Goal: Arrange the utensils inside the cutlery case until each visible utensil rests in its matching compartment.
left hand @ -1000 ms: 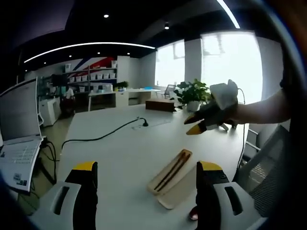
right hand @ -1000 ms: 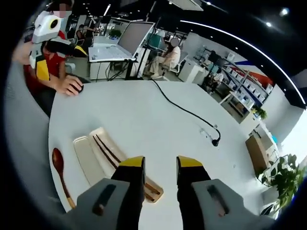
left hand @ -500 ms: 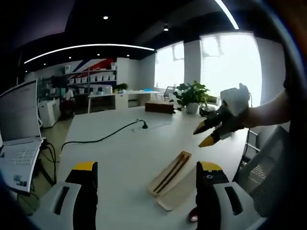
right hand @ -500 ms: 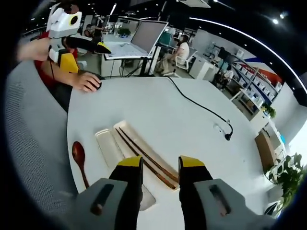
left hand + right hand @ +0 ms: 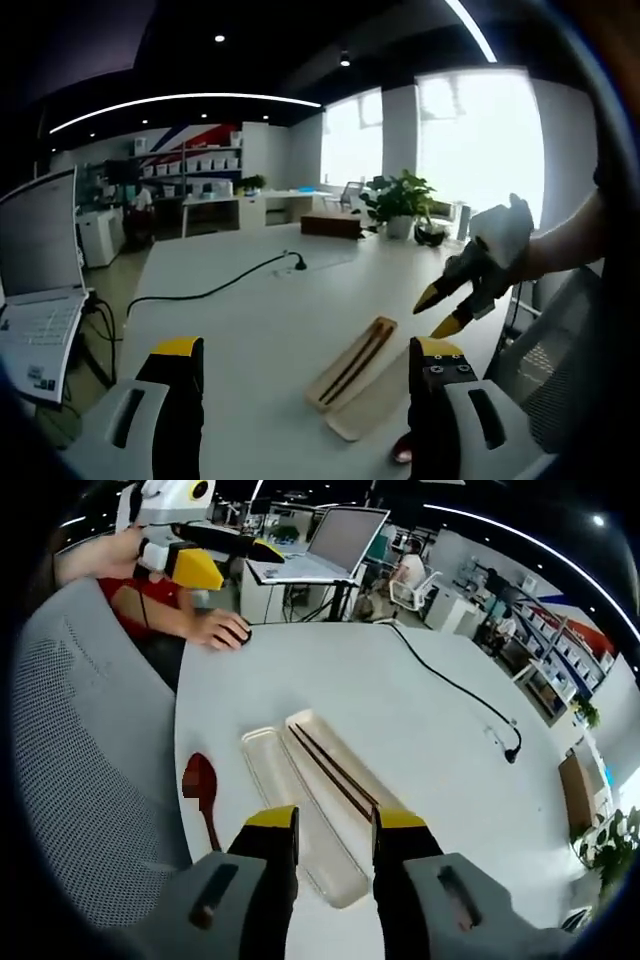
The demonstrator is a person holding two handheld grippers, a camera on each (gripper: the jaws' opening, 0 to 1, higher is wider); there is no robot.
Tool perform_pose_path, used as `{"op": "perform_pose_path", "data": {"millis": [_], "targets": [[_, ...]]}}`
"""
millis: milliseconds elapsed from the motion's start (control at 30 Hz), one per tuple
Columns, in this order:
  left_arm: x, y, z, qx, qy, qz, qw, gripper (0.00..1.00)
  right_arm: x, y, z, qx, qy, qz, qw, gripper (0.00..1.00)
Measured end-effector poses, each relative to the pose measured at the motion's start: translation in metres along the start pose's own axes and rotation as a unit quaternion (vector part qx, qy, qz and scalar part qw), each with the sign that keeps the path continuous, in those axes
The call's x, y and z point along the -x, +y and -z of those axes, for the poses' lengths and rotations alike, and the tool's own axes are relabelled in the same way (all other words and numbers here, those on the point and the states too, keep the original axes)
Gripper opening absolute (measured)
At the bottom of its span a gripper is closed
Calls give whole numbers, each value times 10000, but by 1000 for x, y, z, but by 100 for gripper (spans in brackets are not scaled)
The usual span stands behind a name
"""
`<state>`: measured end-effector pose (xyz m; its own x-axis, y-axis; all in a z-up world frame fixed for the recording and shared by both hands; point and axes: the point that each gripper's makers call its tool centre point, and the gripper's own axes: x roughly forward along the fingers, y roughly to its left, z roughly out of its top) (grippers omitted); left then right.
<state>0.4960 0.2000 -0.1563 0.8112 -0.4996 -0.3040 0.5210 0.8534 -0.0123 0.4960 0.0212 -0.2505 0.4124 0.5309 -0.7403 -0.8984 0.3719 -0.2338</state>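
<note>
We note a white tabletop (image 5: 420, 730) bearing the open cutlery case (image 5: 345, 785), chopsticks (image 5: 335, 772) in one half, its lid (image 5: 295, 815) alongside. A red spoon (image 5: 203, 792) lies beside it. Both the left hand-held gripper (image 5: 305, 365) and right hand-held gripper (image 5: 322, 825) hover agape, holding nothing.

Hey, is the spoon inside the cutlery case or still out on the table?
Out. The spoon lies on the table beside the cutlery case.

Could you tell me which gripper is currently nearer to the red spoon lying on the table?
Right. The right gripper hangs open just beside the red spoon, over the clear lid. The left gripper is raised off the table's far end.
</note>
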Motion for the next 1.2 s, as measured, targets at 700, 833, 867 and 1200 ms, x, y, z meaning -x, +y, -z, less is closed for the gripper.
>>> {"op": "perform_pose_path", "data": {"millis": [700,833,867,1200], "targets": [[-1,-1,1,18,19,37,10000,87,-16,53,23,105,356,-943,9949,28],[-1,-1,1,17,20,36,10000,87,-19,62,31,77,457,-1114,9927,29],[0,-1,1,17,23,31,10000,87,-19,64,32,90,466,-1143,9923,29],[1,0,0,25,5,0,10000,87,-23,79,49,148,794,-1426,9865,30]]}}
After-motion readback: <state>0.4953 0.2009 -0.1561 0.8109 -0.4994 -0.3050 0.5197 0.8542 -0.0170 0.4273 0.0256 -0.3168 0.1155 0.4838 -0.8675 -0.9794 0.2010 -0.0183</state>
